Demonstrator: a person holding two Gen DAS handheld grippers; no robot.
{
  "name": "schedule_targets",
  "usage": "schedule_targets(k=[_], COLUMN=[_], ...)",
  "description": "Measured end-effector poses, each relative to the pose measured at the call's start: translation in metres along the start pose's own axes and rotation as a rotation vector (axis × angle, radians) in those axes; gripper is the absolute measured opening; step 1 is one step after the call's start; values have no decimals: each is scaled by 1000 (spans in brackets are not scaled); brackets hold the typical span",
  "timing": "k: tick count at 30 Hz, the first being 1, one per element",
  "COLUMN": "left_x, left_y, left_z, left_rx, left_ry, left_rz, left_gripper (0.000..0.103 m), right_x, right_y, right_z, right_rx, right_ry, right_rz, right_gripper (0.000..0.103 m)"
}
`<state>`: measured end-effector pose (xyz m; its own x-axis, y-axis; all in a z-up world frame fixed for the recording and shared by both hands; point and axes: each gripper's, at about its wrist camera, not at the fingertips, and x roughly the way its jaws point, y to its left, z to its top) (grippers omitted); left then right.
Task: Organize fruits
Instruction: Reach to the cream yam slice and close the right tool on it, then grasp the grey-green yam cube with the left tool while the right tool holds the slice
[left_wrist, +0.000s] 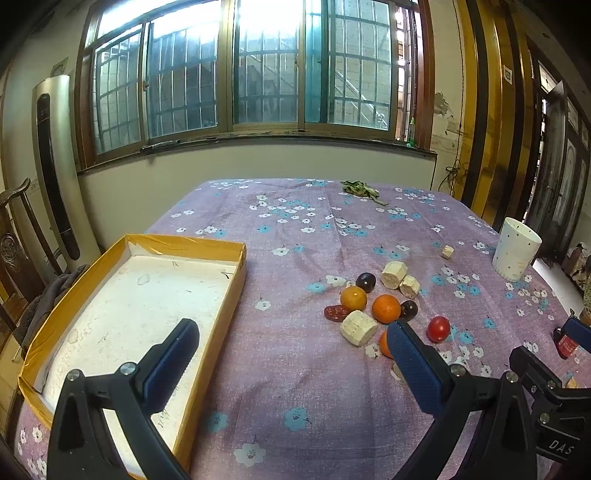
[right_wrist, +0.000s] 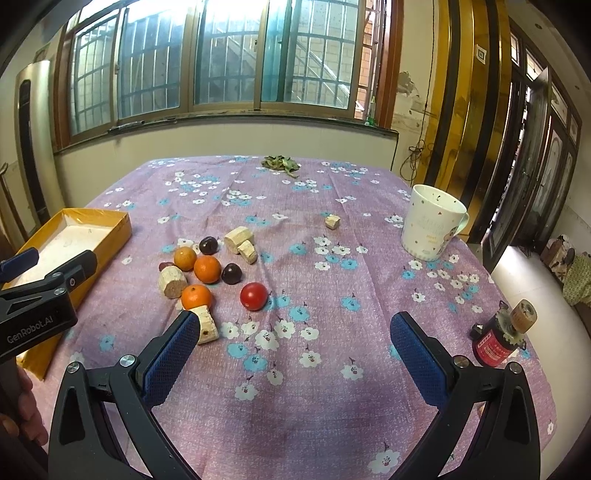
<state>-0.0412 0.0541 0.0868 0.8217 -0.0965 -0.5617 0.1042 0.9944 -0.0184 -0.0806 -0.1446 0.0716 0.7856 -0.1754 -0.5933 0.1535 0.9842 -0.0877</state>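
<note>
From my left wrist view, the left gripper (left_wrist: 291, 350) hangs spread wide and empty. Its left finger sits over the yellow-edged tray (left_wrist: 229, 284) at lower left; its right finger tip covers part of an orange in the fruit cluster (left_wrist: 373, 306) at centre right. The tray holds nothing, so I judge sorting has not started. A white cup (left_wrist: 515, 251) stands at the right edge, and dried leaves (left_wrist: 360, 189) lie at the far side of the tablecloth (left_wrist: 288, 229).

From my right wrist view, the right gripper (right_wrist: 295, 343) is likewise released and carries nothing, low in the frame over bare cloth. The oranges, dark plums, a red tomato (right_wrist: 253, 296) and pale cut chunks all lie loose at centre left, with the tray further left. Every fruit is left to move. A small red bottle (right_wrist: 496, 341) lies at lower right.
</note>
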Motion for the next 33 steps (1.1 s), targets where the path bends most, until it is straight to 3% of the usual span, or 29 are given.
schedule_targets(k=[6,13,18,26,28,33], left_x=[3,7,10,13,15,23], left_y=[15,32,37,38,36,24], left_z=[2,1,-1,0,-1,1], left_rx=[4,-4,-4,8,15,40], left_ry=[-1,31,47,64,71,99], left_rz=[55,88,91,89,85,51], left_gripper=[103,103,103,103,103,103], right_x=[15,47,65,100,100,98], right_y=[10,23,44,56,55,44], right_z=[2,-3,-4,-11,-11,-9], right_rx=[-35,-52,-110,-116,-123,-87], right_ry=[53,154,200,310,306,302], right_rz=[107,205,262,332,339,369], right_gripper=[103,85,80,47,33,29])
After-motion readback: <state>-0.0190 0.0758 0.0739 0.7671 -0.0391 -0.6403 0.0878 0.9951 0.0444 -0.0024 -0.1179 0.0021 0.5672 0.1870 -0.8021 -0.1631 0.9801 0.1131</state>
